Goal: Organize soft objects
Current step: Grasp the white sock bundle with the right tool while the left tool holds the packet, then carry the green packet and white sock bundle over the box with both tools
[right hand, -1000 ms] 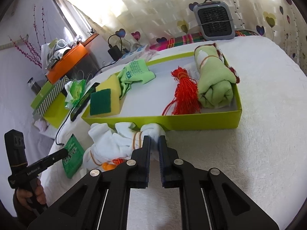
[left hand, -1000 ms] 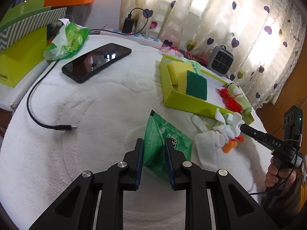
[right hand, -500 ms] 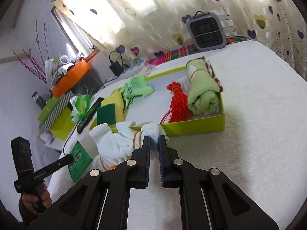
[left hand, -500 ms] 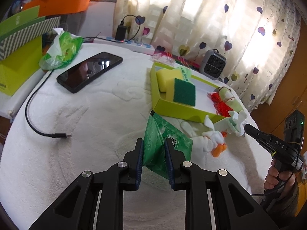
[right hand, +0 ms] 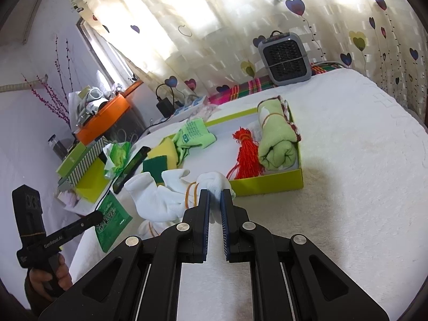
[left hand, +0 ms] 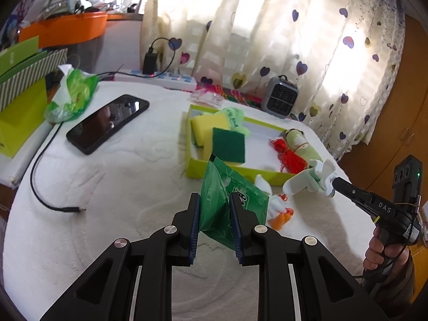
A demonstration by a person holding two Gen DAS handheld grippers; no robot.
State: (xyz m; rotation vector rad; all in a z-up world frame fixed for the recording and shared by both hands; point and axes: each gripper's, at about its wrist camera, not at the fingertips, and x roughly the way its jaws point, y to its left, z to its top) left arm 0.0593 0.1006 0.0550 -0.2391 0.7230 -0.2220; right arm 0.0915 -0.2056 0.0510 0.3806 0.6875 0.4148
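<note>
My left gripper (left hand: 215,196) is shut on a green plastic packet (left hand: 248,198) and holds it above the white bed cover, in front of the lime tray (left hand: 240,172). At the tray's near right corner, my right gripper (right hand: 215,194) is shut on a bundle of white gloves (right hand: 155,200) tied with a rubber band and has it in the air. The tray holds a yellow and green sponge (left hand: 227,144), a green cloth (right hand: 194,133), a red tassel cord (right hand: 247,155) and a rolled green towel (right hand: 278,144). A small white and orange item (left hand: 278,211) lies on the cover below the gloves.
A black phone (left hand: 107,123), a loose cable (left hand: 40,184) and a crumpled green bag (left hand: 72,93) lie at the left of the bed. Green boxes (left hand: 21,107) stand off the left edge. A grey fan heater (left hand: 279,100) and a power strip (left hand: 160,79) sit behind the tray.
Both grippers have risen. The white gloves came up off the cover to the tray's corner, leaving the orange item below. The green packet lifted with the left gripper.
</note>
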